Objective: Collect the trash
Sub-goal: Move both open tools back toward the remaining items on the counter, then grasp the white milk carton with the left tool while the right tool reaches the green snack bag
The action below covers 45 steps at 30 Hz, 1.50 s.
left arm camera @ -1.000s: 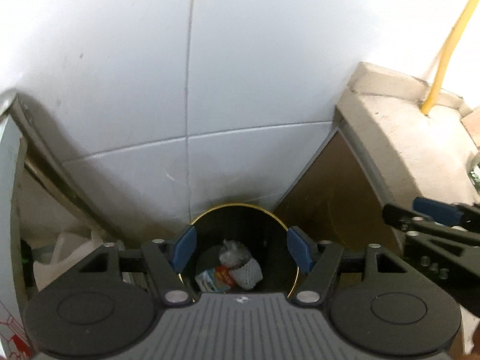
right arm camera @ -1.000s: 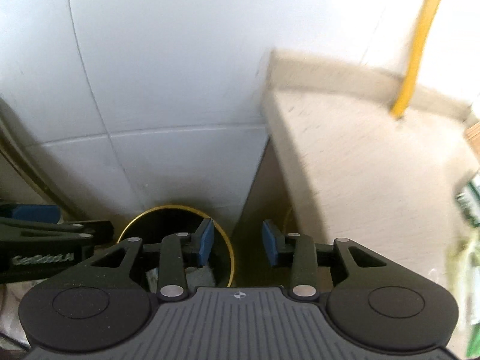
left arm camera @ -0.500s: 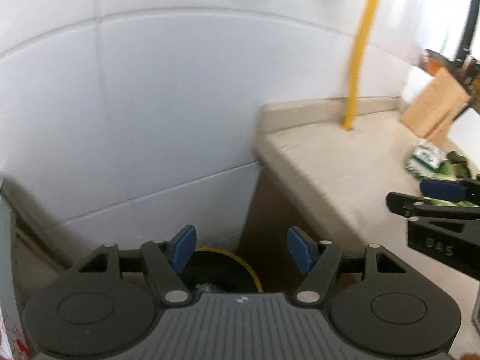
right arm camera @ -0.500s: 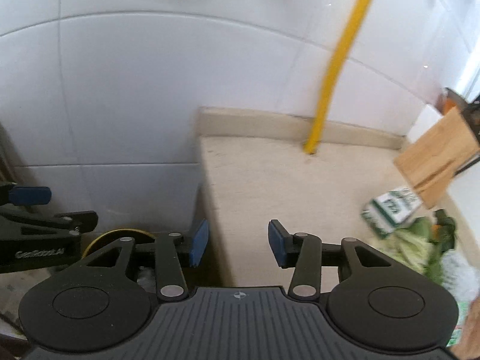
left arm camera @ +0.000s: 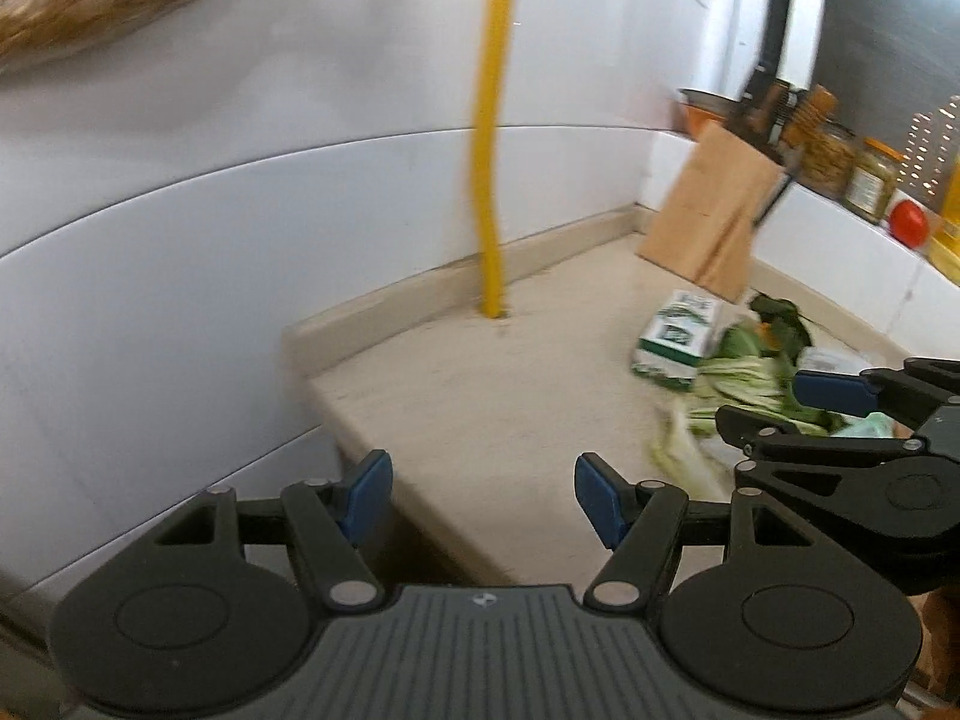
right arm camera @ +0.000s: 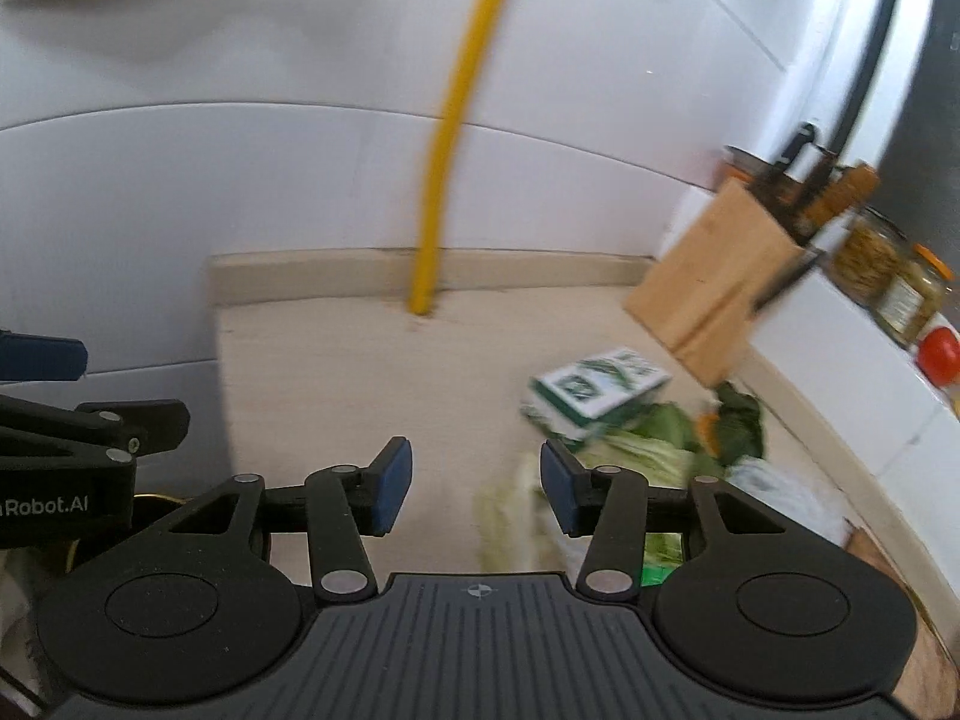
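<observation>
My left gripper [left arm camera: 480, 501]: jaws apart, empty.
My right gripper [right arm camera: 477, 483]: jaws opening, empty.
Beige stone counter [right arm camera: 336, 372]: green-and-white carton [right arm camera: 597, 387], leafy scraps [right arm camera: 654, 450].

Two handheld grippers tilt downward side by side. The left gripper [left arm camera: 480, 498] has its jaws apart and empty; the right gripper [right arm camera: 477, 492] is opening, also empty.

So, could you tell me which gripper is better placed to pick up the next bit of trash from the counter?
Probably the right gripper: empty, jaws opening, with the vegetable scraps and green-and-white carton just ahead. The left gripper faces bare counter.
</observation>
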Available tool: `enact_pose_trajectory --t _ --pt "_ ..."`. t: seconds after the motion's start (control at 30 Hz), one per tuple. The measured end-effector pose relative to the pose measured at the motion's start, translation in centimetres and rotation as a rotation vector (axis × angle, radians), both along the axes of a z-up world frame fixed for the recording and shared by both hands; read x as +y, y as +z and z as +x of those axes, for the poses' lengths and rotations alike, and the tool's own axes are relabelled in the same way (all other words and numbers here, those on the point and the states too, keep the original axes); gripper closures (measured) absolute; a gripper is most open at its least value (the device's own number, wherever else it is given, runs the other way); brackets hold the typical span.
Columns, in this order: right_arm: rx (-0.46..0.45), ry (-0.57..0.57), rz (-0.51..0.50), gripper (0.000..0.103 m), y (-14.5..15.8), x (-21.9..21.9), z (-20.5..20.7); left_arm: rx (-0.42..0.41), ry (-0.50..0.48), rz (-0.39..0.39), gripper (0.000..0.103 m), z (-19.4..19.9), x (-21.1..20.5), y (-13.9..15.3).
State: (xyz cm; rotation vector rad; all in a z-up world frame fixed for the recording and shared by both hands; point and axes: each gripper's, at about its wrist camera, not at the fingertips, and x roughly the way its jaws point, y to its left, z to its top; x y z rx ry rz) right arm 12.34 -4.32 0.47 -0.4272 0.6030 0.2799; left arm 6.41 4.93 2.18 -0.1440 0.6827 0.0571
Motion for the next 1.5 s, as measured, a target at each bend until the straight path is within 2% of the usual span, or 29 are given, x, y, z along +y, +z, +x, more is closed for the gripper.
enact_pose_trajectory --t 0.43,1.1,1.37,1.5 --pt "0.008 -0.111 0.004 0.047 -0.2 -5.4 1.9 0.010 -0.102 0.010 0.043 3.6 -5.0 0.1" --pt "0.051 -0.219 -0.004 0.045 -1.6 -12.5 4.5 0.038 -0.175 0.024 0.043 8.5 -9.9 -1.0" --pt "0.080 -0.265 0.031 0.044 -1.7 -16.2 5.8 0.016 -0.215 0.068 0.043 12.5 -10.7 -0.6" --pt "0.080 -0.287 0.040 0.042 -1.4 -17.4 6.7 0.022 -0.272 0.088 0.043 15.2 -11.4 -1.3"
